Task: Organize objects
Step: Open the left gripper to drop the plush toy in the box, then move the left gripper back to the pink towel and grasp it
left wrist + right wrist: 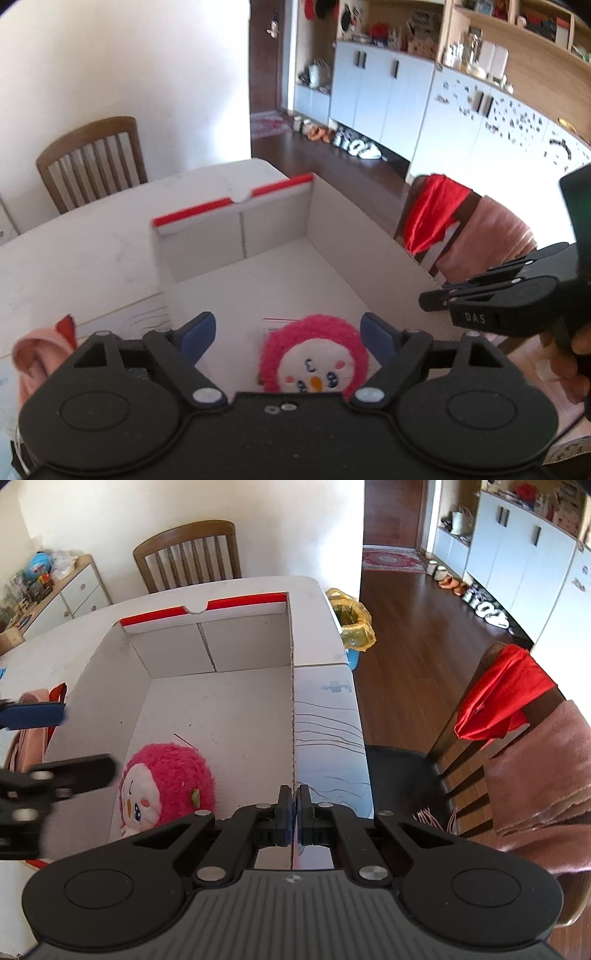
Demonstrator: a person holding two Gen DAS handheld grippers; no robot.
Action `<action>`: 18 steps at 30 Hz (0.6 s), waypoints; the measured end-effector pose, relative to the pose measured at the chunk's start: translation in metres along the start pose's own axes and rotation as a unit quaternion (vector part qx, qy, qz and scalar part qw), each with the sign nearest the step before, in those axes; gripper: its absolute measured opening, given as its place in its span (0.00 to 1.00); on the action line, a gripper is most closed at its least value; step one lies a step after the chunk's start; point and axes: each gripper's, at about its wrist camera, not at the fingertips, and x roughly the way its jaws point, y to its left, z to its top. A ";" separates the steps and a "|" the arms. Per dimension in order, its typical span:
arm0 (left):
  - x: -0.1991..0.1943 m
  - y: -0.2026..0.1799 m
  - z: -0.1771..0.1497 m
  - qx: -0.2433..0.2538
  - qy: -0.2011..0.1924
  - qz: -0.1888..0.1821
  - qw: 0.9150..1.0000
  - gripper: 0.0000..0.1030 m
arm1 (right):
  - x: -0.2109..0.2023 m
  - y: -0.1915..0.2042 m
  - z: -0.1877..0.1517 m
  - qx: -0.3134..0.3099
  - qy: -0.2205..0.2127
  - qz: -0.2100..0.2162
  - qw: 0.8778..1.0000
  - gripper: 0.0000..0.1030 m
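While the right gripper (291,814) clamps its jaws on the right-hand wall of the cardboard box (293,686), steadying it on the tabletop (74,258), the left gripper (288,334) hovers with jaws wide apart over the pink plush toy (314,354). From those open jaws the toy lies dead ahead at twelve o'clock, centred between the blue pads (197,332), making the left hand clearly the nearer. Seen from the right wrist, it rests on the box floor at about ten o'clock, near the box's near left corner. Round and fuzzy, it shows a white embroidered face, orange beak and rosy cheeks; no long axis is evident.
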 end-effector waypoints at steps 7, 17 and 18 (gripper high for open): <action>-0.023 0.034 -0.014 -0.023 -0.014 0.034 0.999 0.91 | 0.000 0.002 0.003 0.007 0.004 -0.008 1.000 0.01; -0.040 0.092 -0.042 -0.082 -0.008 0.094 0.992 0.97 | 0.001 0.004 0.004 0.009 0.006 -0.016 1.000 0.02; -0.041 0.097 -0.044 -0.089 -0.006 0.102 0.991 0.97 | 0.001 0.004 0.004 0.010 0.007 -0.016 1.000 0.02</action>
